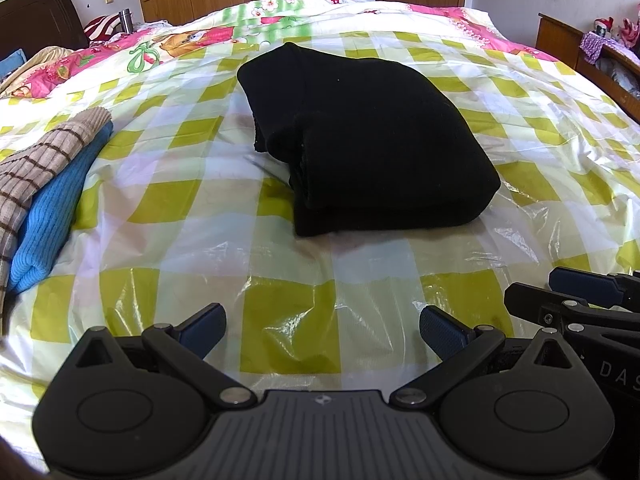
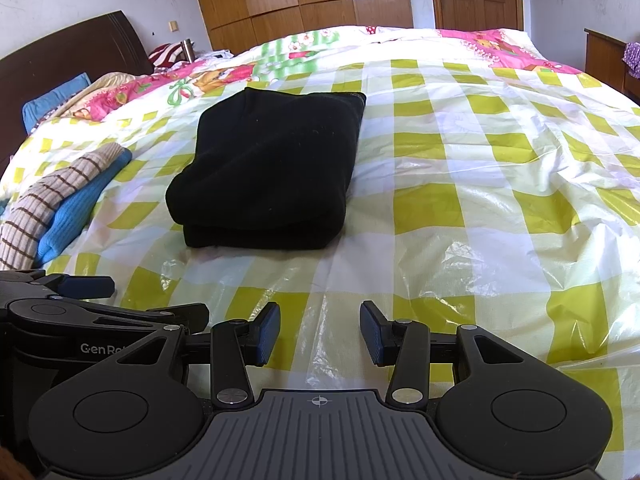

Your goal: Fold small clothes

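A black garment (image 1: 372,136) (image 2: 268,168) lies folded into a thick rectangle on the green-and-white checked plastic sheet (image 1: 280,320) (image 2: 480,184) over the bed. My left gripper (image 1: 322,330) hovers near the bed's front edge, well short of the garment, open with nothing between its blue pads. My right gripper (image 2: 319,334) is just beside it to the right, also open and empty, with the garment ahead and to its left. Each gripper shows at the edge of the other's view: the right gripper (image 1: 580,292), the left gripper (image 2: 80,296).
A beige striped garment (image 1: 44,160) (image 2: 52,196) on a blue knit one (image 1: 52,216) (image 2: 76,208) forms a folded pile at the left. Pink floral bedding (image 1: 120,52), a dark headboard (image 2: 68,56), wardrobes and a door lie beyond. A wooden cabinet (image 1: 592,52) stands right.
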### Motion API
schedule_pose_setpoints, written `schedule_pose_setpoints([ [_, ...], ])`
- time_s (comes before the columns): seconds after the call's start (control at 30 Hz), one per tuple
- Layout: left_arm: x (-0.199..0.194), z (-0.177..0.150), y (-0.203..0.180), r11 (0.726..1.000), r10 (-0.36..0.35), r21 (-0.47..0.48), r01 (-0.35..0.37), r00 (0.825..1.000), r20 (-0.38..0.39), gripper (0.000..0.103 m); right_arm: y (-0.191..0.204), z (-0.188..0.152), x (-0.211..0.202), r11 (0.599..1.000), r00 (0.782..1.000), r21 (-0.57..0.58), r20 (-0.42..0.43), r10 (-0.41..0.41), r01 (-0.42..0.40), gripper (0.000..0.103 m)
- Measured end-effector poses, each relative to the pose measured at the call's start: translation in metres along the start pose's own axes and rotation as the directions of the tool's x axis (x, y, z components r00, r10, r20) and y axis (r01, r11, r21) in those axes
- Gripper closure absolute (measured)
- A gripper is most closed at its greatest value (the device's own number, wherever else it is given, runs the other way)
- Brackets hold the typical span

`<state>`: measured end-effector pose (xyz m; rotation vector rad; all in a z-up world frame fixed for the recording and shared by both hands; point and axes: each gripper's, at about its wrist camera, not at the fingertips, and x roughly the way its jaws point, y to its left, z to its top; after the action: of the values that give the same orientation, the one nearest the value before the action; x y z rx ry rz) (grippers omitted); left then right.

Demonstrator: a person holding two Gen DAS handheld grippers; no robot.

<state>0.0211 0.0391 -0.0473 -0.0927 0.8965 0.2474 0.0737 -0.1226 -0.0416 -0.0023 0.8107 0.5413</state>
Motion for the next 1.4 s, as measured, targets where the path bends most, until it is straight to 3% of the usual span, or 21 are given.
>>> schedule_pose_setpoints([
  [1.4,-0.0026,0.0003,0.0010,1.000,-0.006,0.000,0.006,1.000,0.001,0.000,-0.0025,-0.0025,0.0006,1.000,1.000,0.004,-0.007,-0.012,0.012,0.059],
])
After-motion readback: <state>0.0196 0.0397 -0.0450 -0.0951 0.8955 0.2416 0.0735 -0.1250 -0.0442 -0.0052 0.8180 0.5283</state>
